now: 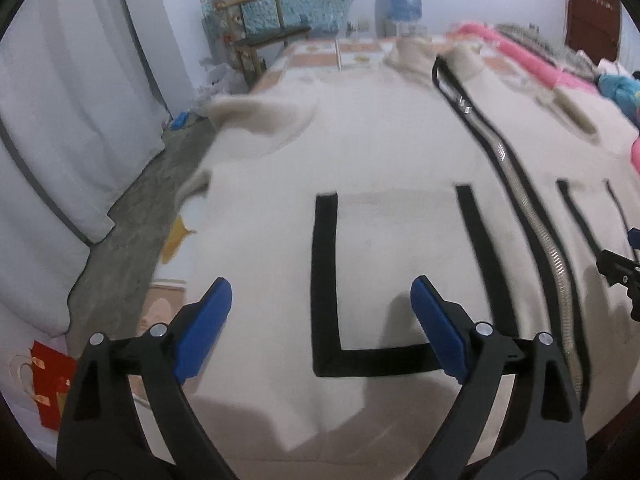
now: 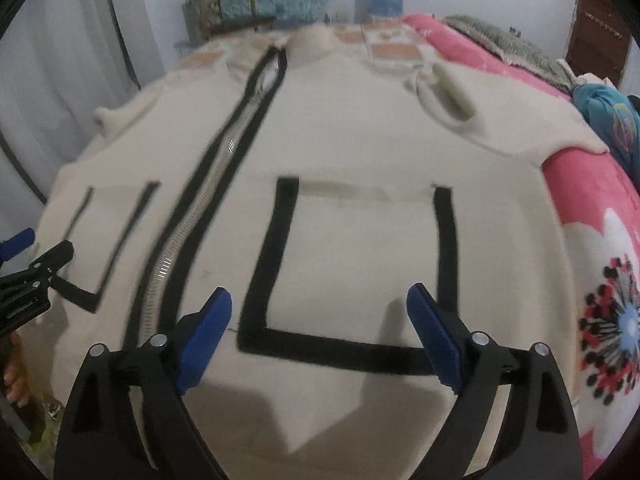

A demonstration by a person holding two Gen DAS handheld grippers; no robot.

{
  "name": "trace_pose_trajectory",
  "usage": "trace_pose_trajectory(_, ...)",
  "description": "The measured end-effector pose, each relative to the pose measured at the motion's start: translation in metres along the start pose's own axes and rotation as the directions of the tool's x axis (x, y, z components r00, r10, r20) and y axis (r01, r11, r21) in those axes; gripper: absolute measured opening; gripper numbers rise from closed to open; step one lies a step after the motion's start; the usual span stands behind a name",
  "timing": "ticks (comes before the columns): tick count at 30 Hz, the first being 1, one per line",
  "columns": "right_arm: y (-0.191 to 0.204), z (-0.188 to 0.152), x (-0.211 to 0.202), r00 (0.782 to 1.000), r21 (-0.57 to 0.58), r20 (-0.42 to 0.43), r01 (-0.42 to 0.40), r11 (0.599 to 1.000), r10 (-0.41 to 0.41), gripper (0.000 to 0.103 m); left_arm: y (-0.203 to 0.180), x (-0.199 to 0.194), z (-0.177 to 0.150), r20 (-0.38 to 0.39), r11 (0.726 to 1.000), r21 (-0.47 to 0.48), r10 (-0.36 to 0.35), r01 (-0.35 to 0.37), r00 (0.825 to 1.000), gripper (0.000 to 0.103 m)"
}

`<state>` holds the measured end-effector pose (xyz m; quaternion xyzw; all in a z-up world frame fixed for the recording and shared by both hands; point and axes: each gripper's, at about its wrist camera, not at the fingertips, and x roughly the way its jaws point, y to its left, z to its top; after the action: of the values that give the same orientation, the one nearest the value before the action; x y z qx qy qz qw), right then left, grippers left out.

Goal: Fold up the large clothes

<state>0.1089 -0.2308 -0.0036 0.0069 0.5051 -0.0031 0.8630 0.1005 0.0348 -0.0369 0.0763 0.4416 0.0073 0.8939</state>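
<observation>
**A:** Left wrist view first: where does the garment lie from you?

**B:** The cream jacket (image 1: 380,152) is spread flat, front up, on the bed (image 1: 316,50), and it fills nearly all I see. Its long axis runs from hem at six o'clock to collar at twelve, with the zip (image 1: 516,184) leaning off towards one o'clock.

**A:** Which hand sits nearer which half?

**B:** My left gripper (image 1: 322,328) hangs over the left pocket panel (image 1: 392,264), whose black trim lies just ahead at twelve. My right gripper (image 2: 320,332) hangs over the right pocket panel (image 2: 360,264), and from there the zip (image 2: 240,136) runs off at eleven. So each hand has its own side, zip between us.

**A:** And the fingers?

**B:** Wide apart on both hands, nothing between them. The blue pads (image 1: 206,328) are clear of the cloth as far as I can tell.

**A:** Pose?

**B:** Both tipped steeply down at the lower jacket, side by side. I judge the hem edge, near six o'clock under me, is what I'd go for.
</observation>
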Motion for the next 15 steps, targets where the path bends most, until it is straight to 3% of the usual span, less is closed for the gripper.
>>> trace_pose_trajectory(2,-0.001,-0.005,0.007,1.000,-0.005,-0.006,0.014,1.000,-0.014,0.096,-0.003,0.008,-0.004,-0.018,1.000,0.008,0.022,-0.022,1.000,0.095)
trace_pose_trajectory(5,-0.003,-0.010,0.006,1.000,-0.016,0.025,0.009,1.000,-0.008,0.096,-0.001,0.008,-0.006,0.000,1.000,-0.004,0.026,-0.026,1.000,0.095)
trace_pose_trajectory(15,-0.005,-0.012,0.004,0.999,-0.037,0.036,-0.006,0.999,0.008,0.096,0.003,0.010,-0.005,-0.041,0.999,-0.045,0.023,-0.025,0.999,0.096)
